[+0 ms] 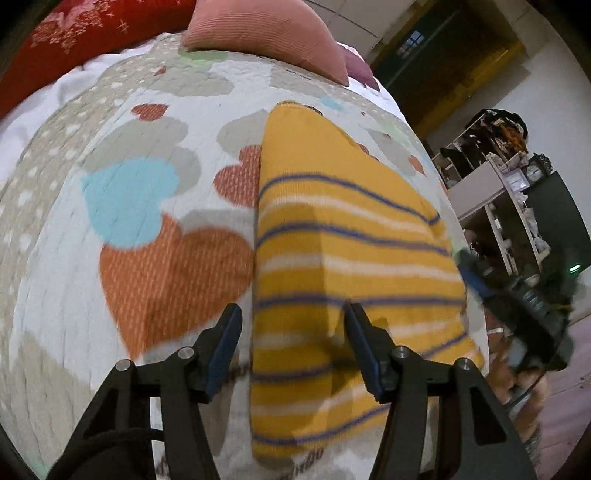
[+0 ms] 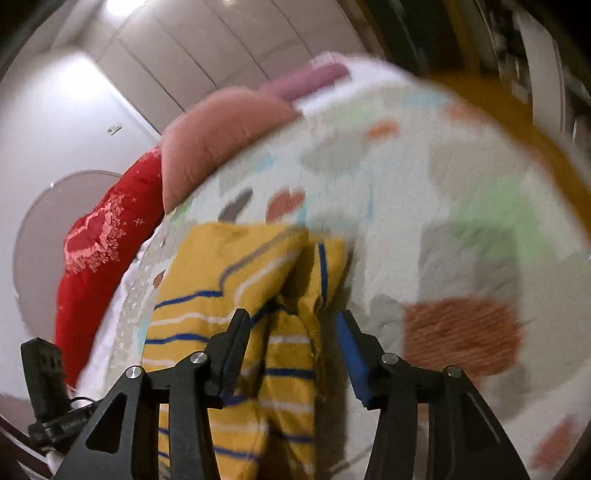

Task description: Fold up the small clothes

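Mid-fold: striped yellow garment [image 1: 332, 258] lying lengthwise-folded near the bed's [image 1: 74, 258] right edge. Left gripper [image 1: 291, 325] and right gripper [image 2: 291, 328] both released, empty. Next: pinch near hem, fold toward pillow [image 1: 266, 33].

Bed and room around the tongs

A quilt [image 1: 155, 206] printed with orange, blue and grey hearts covers the bed beneath and ahead of the tongs. Far ahead, a pink ribbed cushion [image 1: 266, 33] lies on the quilt, with a red patterned cushion [image 1: 70, 40] to its left and a mauve one [image 2: 306, 79] behind it. Off to the right of the left tongs stand cluttered shelves [image 1: 495, 192] against the wall.
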A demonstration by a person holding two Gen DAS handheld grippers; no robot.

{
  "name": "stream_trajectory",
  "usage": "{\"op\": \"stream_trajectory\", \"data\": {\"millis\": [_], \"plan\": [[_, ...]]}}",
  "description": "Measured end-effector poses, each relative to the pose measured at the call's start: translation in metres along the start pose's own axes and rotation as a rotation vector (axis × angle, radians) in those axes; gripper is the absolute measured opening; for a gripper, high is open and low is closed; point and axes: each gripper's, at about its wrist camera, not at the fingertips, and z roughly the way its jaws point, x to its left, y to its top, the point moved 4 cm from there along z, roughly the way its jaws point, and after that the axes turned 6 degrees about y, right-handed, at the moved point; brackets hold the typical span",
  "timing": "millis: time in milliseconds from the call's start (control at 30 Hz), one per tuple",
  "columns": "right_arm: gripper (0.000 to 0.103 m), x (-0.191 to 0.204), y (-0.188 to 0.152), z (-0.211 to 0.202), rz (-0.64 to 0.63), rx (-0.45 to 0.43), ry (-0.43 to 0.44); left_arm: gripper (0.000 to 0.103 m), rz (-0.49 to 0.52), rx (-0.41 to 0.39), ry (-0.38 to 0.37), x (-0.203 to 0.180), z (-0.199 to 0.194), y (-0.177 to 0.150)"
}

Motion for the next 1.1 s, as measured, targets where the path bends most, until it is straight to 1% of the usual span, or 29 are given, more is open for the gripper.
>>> {"op": "stream_trajectory", "data": {"millis": [33, 67, 100, 133, 200, 233, 300, 367, 400, 433, 467, 500, 533, 567, 600, 633, 667, 700, 767, 800, 867, 933, 967, 1000, 1033, 1100], "plan": [[0.053, 0.010, 0.002, -0.012, -0.035, -0.024, 0.004, 0.057, 0.009, -0.004, 0.007, 0.000, -0.002, -0.007], [0.053, 0.020, 0.001, -0.023, -0.056, -0.042, 0.034, 0.057, 0.014, -0.004, 0.016, 0.002, -0.005, -0.014], [0.052, 0.033, -0.003, -0.031, -0.067, -0.044, 0.091, 0.057, 0.013, -0.003, 0.030, 0.000, -0.006, -0.022], [0.048, 0.039, -0.005, -0.033, -0.071, -0.039, 0.120, 0.057, 0.004, -0.010, 0.031, -0.001, -0.008, -0.029], [0.047, 0.058, -0.017, -0.027, -0.096, 0.002, 0.214, 0.057, -0.016, -0.033, 0.024, -0.002, -0.018, -0.040], [0.047, 0.061, -0.024, -0.020, -0.096, 0.024, 0.236, 0.057, -0.022, -0.045, 0.026, -0.001, -0.025, -0.045], [0.047, 0.056, -0.041, -0.003, -0.049, 0.073, 0.247, 0.057, -0.026, -0.099, 0.050, -0.001, -0.042, -0.053], [0.044, 0.040, -0.058, 0.011, 0.007, 0.120, 0.200, 0.058, -0.010, -0.161, 0.090, -0.004, -0.062, -0.061], [0.039, 0.028, -0.074, 0.014, 0.038, 0.129, 0.172, 0.058, 0.004, -0.202, 0.117, -0.005, -0.074, -0.065], [0.039, 0.023, -0.083, 0.012, 0.050, 0.123, 0.163, 0.060, 0.015, -0.237, 0.143, -0.006, -0.084, -0.068], [0.038, 0.017, -0.095, 0.007, 0.058, 0.106, 0.150, 0.065, 0.026, -0.276, 0.172, -0.006, -0.095, -0.072], [0.037, 0.012, -0.108, -0.002, 0.053, 0.078, 0.146, 0.068, 0.042, -0.333, 0.214, -0.007, -0.108, -0.077], [0.037, 0.008, -0.117, -0.011, 0.044, 0.055, 0.130, 0.073, 0.051, -0.365, 0.240, -0.008, -0.114, -0.078], [0.037, 0.006, -0.124, -0.021, 0.040, 0.034, 0.106, 0.076, 0.065, -0.407, 0.280, -0.009, -0.122, -0.080], [0.037, 0.004, -0.129, -0.033, 0.054, 0.006, 0.089, 0.078, 0.087, -0.462, 0.338, -0.013, -0.132, -0.085], [0.037, 0.003, -0.132, -0.043, 0.067, -0.012, 0.075, 0.082, 0.098, -0.492, 0.373, -0.016, -0.136, -0.084], [0.037, 0.005, -0.133, -0.050, 0.062, -0.029, 0.047, 0.088, 0.113, -0.544, 0.431, -0.019, -0.144, -0.088], [0.041, 0.008, -0.134, -0.058, 0.042, -0.045, 0.012, 0.090, 0.121, -0.580, 0.468, -0.022, -0.151, -0.090], [0.042, 0.017, -0.133, -0.075, -0.023, -0.090, -0.053, 0.094, 0.136, -0.629, 0.505, -0.026, -0.160, -0.093], [0.042, 0.023, -0.131, -0.081, -0.038, -0.106, -0.060, 0.095, 0.143, -0.649, 0.521, -0.029, -0.166, -0.096], [0.044, 0.031, -0.131, -0.088, -0.044, -0.125, -0.055, 0.100, 0.144, -0.662, 0.540, -0.032, -0.174, -0.100], [0.050, 0.038, -0.134, -0.093, -0.040, -0.129, -0.047, 0.103, 0.129, -0.655, 0.537, -0.032, -0.180, -0.107], [0.051, 0.043, -0.137, -0.093, -0.041, -0.126, -0.050, 0.103, 0.123, -0.640, 0.514, -0.032, -0.181, -0.112], [0.054, 0.048, -0.142, -0.094, -0.052, -0.119, -0.056, 0.103, 0.114, -0.612, 0.470, -0.031, -0.179, -0.115], [0.059, 0.052, -0.146, -0.092, -0.062, -0.116, -0.061, 0.103, 0.109, -0.594, 0.449, -0.029, -0.175, -0.116], [0.065, 0.059, -0.158, -0.094, -0.102, -0.110, -0.091, 0.103, 0.101, -0.537, 0.412, -0.029, -0.167, -0.122]]}}
